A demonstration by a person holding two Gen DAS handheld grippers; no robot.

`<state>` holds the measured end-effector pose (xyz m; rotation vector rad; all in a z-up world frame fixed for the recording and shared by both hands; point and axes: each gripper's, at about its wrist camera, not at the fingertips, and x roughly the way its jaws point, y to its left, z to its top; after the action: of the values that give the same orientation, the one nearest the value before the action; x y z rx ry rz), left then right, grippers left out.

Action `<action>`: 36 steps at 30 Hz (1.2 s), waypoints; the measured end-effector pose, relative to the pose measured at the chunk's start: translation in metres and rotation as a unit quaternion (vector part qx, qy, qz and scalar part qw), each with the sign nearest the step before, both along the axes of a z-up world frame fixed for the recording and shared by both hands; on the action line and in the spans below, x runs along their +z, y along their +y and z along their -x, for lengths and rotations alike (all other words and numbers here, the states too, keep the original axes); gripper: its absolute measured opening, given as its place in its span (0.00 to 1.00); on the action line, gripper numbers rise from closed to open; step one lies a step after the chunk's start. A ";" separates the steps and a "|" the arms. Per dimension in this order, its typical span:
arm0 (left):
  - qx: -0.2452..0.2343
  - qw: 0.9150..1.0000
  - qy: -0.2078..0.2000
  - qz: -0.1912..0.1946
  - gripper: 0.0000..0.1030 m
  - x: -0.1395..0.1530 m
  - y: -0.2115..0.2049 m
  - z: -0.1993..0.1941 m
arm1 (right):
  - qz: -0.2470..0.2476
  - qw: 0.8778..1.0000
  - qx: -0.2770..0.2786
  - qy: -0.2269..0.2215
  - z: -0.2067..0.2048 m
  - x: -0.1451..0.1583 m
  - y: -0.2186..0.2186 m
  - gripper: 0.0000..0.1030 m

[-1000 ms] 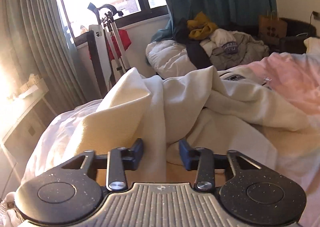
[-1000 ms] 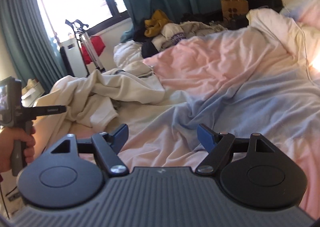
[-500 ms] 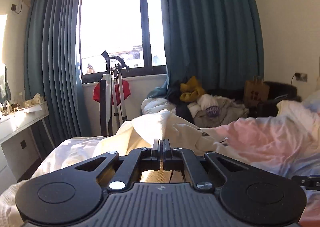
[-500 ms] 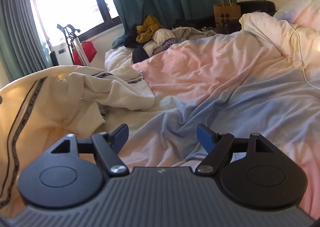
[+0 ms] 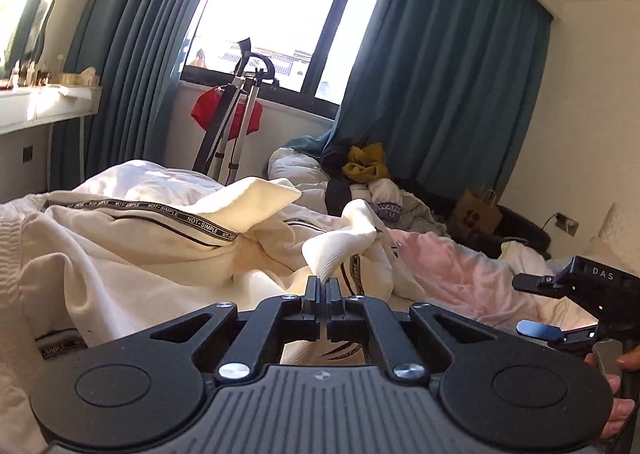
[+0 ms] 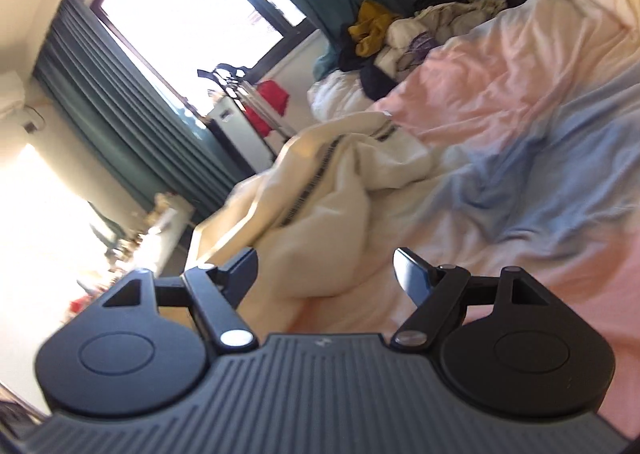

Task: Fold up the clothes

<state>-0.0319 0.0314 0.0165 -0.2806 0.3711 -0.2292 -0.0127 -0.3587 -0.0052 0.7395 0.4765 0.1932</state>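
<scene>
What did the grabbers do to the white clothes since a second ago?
The left hand-held gripper snapped shut on a ribbed edge of the cream garment and pulled it up and across, so the cloth now lies more spread out. The right hand-held gripper stayed open and empty. The pink and blue duvet and the far clothes pile stayed put.

Both wrist cameras look low along their own fingers across the bed (image 5: 460,266) toward the window (image 5: 280,2), the right view rolled sideways, each close over the cream garment (image 5: 132,250) ahead of its fingers, sharing the far clothes pile (image 6: 384,34)
</scene>
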 end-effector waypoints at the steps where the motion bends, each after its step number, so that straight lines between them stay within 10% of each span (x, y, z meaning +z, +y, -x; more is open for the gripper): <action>1: 0.001 1.000 0.001 0.013 0.02 -0.002 0.006 -0.002 | -0.013 1.000 0.004 -0.007 -0.008 0.006 0.000 0.75; 10: 0.028 0.999 0.014 0.027 0.03 -0.023 0.032 -0.034 | -0.051 0.995 -0.047 0.075 -0.170 0.012 0.003 0.72; 22: 0.008 0.998 0.025 0.050 0.03 -0.068 0.052 -0.093 | 0.075 0.976 -0.084 0.185 -0.374 -0.042 0.053 0.71; 27: -0.008 0.998 0.023 0.062 0.03 -0.078 0.053 -0.104 | 0.118 0.964 -0.122 0.207 -0.389 -0.054 0.052 0.35; 36: -0.007 0.997 0.010 0.078 0.03 -0.072 0.060 -0.102 | 0.133 0.974 -0.152 0.107 -0.317 0.022 0.013 0.22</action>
<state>0.0699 0.0919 -0.0555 -0.4336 0.3753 -0.2697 0.3045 -0.3456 0.0163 0.5625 0.5731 -0.2366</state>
